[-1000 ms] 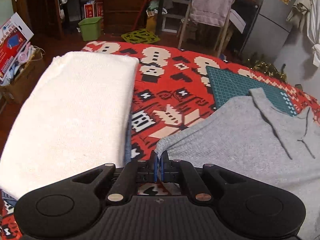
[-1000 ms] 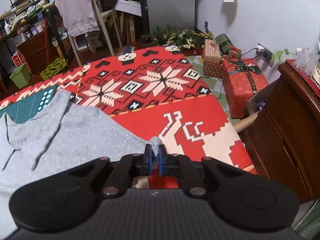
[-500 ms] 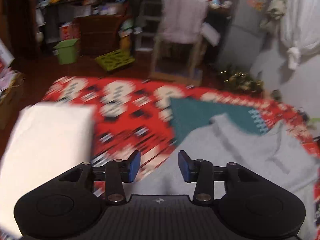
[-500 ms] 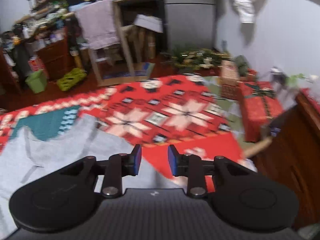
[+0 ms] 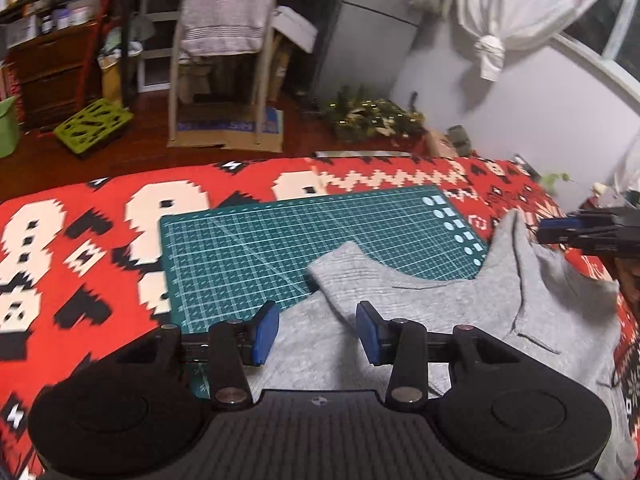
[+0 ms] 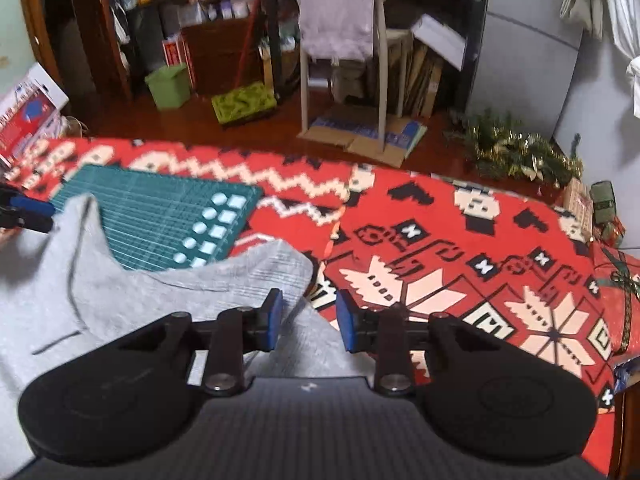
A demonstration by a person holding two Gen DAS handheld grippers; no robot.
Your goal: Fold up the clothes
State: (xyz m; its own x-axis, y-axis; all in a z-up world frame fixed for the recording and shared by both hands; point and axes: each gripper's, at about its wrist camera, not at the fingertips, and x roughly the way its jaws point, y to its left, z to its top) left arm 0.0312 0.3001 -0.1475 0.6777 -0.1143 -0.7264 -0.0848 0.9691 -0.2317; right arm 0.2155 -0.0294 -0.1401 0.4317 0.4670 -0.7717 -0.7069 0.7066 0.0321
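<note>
Red woven cloth point(image 5: 100, 280) with blocky white and black motifs covers the surface, and on it we see a flat green cutting mat point(image 5: 280, 236) ruled in a fine pale grid. Over the mat's near edge lies the grey ribbed-knit garment point(image 5: 460, 312), soft and rumpled, one sleeve folded into a blunt point. Our left gripper point(image 5: 318, 332) spreads its blue pads wide over the knit, gripping nothing; our right gripper point(image 6: 310, 320) is likewise parted and empty above the garment's edge.

Dim warm indoor light, slight motion blur, strong fisheye bending at edges, dark corners
</note>
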